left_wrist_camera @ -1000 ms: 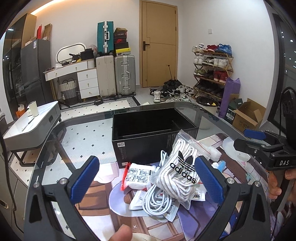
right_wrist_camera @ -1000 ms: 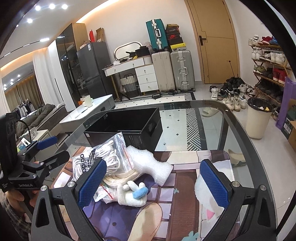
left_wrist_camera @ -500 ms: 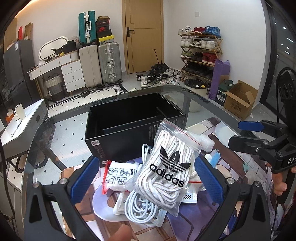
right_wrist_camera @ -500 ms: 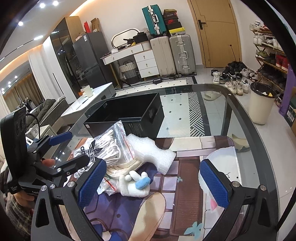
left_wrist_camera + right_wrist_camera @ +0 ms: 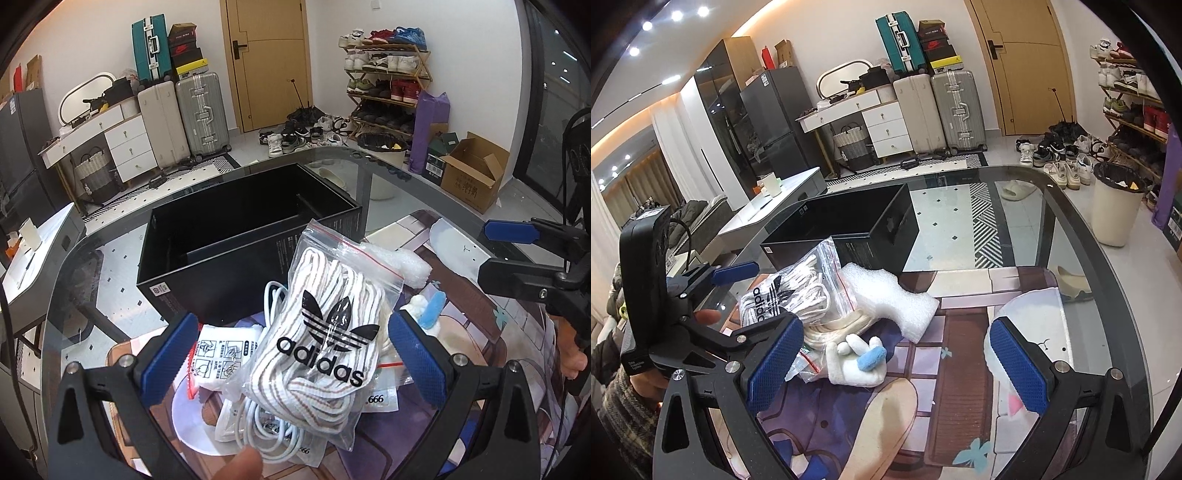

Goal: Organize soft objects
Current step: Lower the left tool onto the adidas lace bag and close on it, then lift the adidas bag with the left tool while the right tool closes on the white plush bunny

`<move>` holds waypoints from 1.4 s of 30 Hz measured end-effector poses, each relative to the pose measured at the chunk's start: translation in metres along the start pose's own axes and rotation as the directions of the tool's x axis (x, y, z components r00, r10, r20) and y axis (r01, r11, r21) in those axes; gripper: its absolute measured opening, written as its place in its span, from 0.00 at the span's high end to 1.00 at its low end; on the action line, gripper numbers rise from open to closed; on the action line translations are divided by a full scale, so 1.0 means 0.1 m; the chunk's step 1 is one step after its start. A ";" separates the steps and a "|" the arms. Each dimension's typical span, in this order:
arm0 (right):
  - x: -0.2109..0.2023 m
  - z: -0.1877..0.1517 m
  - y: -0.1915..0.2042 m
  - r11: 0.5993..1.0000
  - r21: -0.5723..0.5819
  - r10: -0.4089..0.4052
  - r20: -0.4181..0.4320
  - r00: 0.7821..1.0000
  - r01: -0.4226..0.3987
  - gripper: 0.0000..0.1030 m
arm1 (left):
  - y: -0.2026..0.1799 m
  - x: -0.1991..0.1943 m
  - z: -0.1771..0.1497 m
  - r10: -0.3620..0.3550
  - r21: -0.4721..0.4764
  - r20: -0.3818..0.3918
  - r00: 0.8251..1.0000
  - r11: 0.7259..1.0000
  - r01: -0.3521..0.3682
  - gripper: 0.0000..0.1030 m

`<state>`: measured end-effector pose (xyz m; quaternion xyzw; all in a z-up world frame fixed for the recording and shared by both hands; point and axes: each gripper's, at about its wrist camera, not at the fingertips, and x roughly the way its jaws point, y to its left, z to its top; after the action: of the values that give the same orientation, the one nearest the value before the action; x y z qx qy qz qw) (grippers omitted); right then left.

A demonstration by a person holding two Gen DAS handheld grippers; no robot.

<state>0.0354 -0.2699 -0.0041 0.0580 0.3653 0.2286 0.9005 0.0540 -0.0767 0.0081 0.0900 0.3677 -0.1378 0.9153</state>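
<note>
One black box empty; laces bag outside.

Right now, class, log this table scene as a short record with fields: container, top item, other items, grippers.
container: black box, open, nothing seen inside
top item: lace bag on the pile, before the box
other items: foam, plush, cable, white packet
left gripper: open, around the lace bag
right gripper: open, holding nothing
</note>
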 end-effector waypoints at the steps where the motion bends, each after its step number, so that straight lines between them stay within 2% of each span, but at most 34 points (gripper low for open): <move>1: 0.01 0.00 0.00 1.000 0.003 0.000 0.002 1.000 0.000 0.01 | -0.01 0.02 0.00 0.001 0.006 -0.004 1.000 1.000 -0.001 0.00; 5: 0.02 -0.01 -0.01 1.000 0.001 -0.001 0.002 1.000 0.001 0.01 | -0.03 0.06 -0.03 0.014 0.026 -0.006 1.000 1.000 -0.014 0.03; 12: 0.03 -0.02 -0.05 1.000 -0.014 -0.013 -0.003 1.000 0.013 0.01 | -0.04 0.05 -0.07 -0.012 0.024 -0.005 1.000 1.000 0.012 0.37; 18: 0.06 -0.04 -0.02 0.996 -0.086 -0.018 -0.030 0.999 0.015 0.01 | -0.01 0.00 -0.09 -0.028 0.004 0.000 1.000 1.000 0.028 0.48; 22: 0.08 -0.09 0.08 0.985 -0.161 -0.067 -0.038 0.997 0.060 0.01 | 0.00 -0.01 -0.10 -0.020 -0.017 0.009 1.000 1.000 0.020 0.50; 25: 0.11 -0.13 0.18 0.974 -0.221 -0.056 -0.061 0.997 0.041 0.01 | 0.05 -0.03 -0.11 -0.020 -0.049 0.018 1.000 0.999 0.021 0.51; 29: 0.20 -0.20 0.34 0.939 -0.343 -0.047 -0.115 0.992 0.005 0.01 | 0.06 -0.05 -0.14 -0.020 -0.059 0.021 1.000 0.998 0.021 0.52; 34: 0.28 -0.22 0.39 0.926 -0.375 -0.021 -0.175 0.984 -0.047 0.01 | 0.10 -0.13 -0.19 -0.015 -0.077 0.041 0.999 0.997 0.018 0.53; 42: 0.33 -0.17 0.48 0.875 -0.473 -0.008 -0.230 0.973 -0.105 0.01 | 0.25 -0.31 -0.29 0.011 -0.121 0.054 0.998 0.993 -0.004 0.55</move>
<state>0.0269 -0.2136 -0.0244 -0.1852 0.3949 0.3400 0.8332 0.0220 -0.0400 0.0104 0.0320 0.3497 -0.1141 0.9293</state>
